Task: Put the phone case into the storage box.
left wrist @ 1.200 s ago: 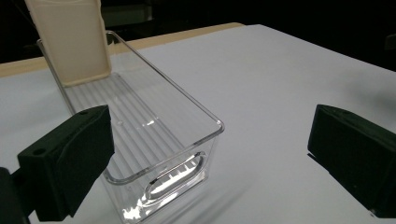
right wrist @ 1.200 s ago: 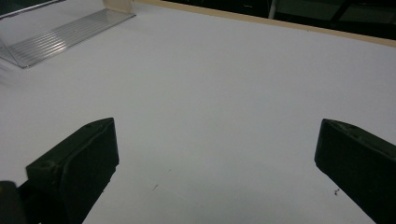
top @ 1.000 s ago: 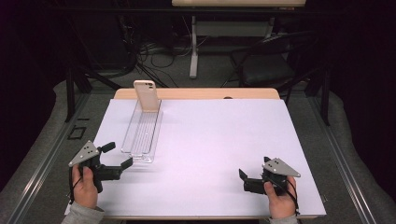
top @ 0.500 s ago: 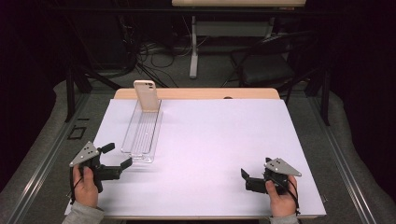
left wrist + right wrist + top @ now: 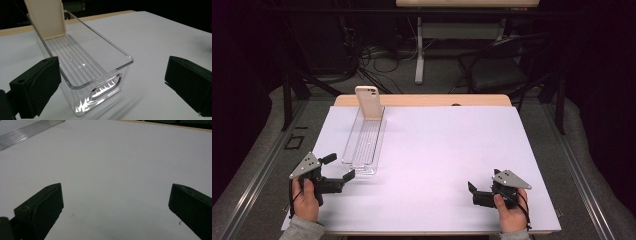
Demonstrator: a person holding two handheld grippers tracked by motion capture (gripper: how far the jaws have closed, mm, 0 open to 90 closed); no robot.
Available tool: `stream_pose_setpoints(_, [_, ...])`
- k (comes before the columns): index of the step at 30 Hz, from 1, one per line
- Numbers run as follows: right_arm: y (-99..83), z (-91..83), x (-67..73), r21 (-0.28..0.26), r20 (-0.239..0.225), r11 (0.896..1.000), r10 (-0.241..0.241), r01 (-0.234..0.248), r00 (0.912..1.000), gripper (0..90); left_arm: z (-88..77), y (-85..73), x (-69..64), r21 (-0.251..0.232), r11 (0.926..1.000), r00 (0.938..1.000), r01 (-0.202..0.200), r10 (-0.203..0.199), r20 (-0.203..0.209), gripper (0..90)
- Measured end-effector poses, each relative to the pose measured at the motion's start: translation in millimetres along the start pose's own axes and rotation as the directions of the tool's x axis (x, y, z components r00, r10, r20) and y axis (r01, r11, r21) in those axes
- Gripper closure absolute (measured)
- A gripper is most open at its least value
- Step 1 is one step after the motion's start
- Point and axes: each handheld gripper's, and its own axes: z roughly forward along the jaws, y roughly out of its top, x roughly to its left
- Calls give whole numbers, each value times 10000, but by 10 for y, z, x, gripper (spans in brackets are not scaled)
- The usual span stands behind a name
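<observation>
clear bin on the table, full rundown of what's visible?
The clear bin is a long, narrow, open-topped tray of what looks like transparent plastic, with a ribbed floor, rounded rim and an oval handle cutout in its near end wall. It sits upright on the white table cover, running away from the person at the left. A beige phone-like slab leans upright at its far end. The left gripper is open close to its near end, not touching.

A long tray point(image 5: 362, 142) lies lengthwise near the table's point(image 5: 452, 165) left edge, a phone point(image 5: 368, 102) upright in its far end. The left gripper point(image 5: 337, 167) sits at its near end, the right gripper point(image 5: 472, 192) toward the near right corner.
</observation>
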Motion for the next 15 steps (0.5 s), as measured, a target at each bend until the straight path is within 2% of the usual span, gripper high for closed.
stream_pose_setpoints(15, [-13, 7, 0, 0, -6, 10000, -21, 21, 10000, 0, -12, 2, 10, -42, 10000, 10000, -10, 10, -99, 6])
